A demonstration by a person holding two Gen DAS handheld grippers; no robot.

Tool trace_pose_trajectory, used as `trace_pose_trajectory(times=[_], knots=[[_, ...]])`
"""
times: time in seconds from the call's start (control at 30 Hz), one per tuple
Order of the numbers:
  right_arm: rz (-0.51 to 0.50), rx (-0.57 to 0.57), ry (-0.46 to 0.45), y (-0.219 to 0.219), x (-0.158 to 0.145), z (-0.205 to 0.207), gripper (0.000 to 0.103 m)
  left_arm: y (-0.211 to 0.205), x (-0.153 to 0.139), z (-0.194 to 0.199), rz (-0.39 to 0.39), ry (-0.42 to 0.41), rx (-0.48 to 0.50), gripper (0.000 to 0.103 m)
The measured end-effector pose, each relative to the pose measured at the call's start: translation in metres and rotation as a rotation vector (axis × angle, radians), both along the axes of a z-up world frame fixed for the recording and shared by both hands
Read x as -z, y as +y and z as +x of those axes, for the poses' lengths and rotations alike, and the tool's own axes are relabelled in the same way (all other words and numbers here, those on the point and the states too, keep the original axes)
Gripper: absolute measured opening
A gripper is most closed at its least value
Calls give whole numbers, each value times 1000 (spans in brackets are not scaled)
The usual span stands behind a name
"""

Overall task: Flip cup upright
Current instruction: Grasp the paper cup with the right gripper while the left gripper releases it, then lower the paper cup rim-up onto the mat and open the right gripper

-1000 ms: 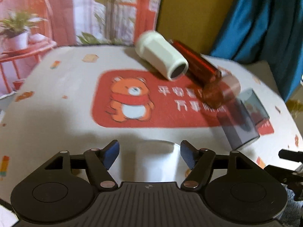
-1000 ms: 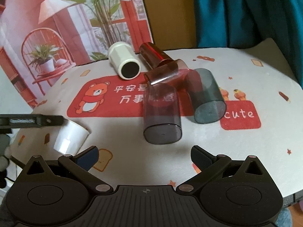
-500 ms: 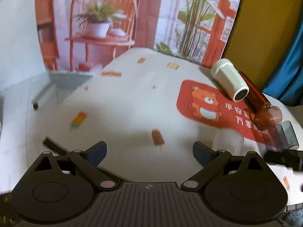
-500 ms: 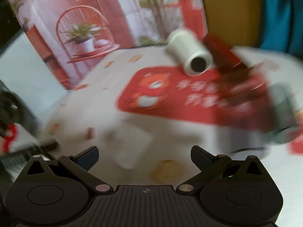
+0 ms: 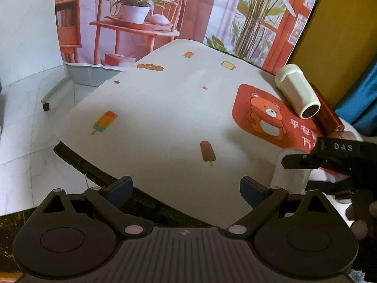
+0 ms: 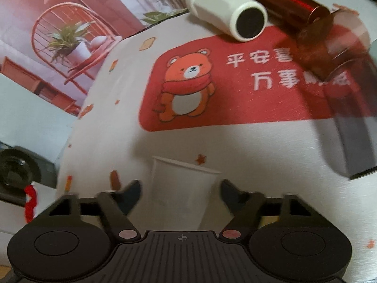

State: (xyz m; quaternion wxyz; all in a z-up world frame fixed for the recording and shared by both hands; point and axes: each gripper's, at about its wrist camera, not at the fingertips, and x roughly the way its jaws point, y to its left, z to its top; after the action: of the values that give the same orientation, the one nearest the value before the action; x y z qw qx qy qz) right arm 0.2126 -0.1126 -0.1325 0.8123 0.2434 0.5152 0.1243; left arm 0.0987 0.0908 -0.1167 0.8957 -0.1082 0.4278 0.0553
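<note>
Light: soft, even indoor light, moderately dim; the tablecloth (image 5: 165, 108) reads pale grey-white.
Shadows: faint and diffuse beside the white paper cup (image 6: 181, 193) and under the lying white tumbler (image 6: 226, 21).
Glare: a thin highlight streak along the red tumbler (image 6: 282, 2).
Blur: left wrist view is sharp; right wrist view is smeared, worst on the right over the dark translucent cup (image 6: 353, 141).
Distortion: fisheye bending curves the table edge and backdrop (image 5: 141, 11); corners are dark.

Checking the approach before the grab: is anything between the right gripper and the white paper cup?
Nothing visible. The white paper cup sits directly between the open fingers of the right gripper; the other cups lie farther back.
</note>
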Motion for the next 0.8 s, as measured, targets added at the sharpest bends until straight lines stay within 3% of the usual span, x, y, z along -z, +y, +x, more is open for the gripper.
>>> trace_pose_trajectory(times=[0.03, 0.13, 0.3, 0.5, 0.63, 0.8], knots=[[13, -5, -6, 0, 1, -1, 53, -1, 0, 0, 6, 1, 3, 99], [4, -25, -50, 1, -1, -7, 53, 0, 1, 0, 9, 4, 2, 99], [-220, -201, -257, 29, -27, -8, 53, -4, 0, -1, 21, 4, -21, 99], [-344, -259, -425, 47, -35, 3, 53, -7, 1, 1, 51, 20, -20, 99], [-417, -301, -462, 55, -20, 5, 53, -3, 2, 2, 53, 34, -36, 99], [-436, -347, -512, 59, -14, -11, 52, -4, 4, 5, 59, 46, -36, 99]])
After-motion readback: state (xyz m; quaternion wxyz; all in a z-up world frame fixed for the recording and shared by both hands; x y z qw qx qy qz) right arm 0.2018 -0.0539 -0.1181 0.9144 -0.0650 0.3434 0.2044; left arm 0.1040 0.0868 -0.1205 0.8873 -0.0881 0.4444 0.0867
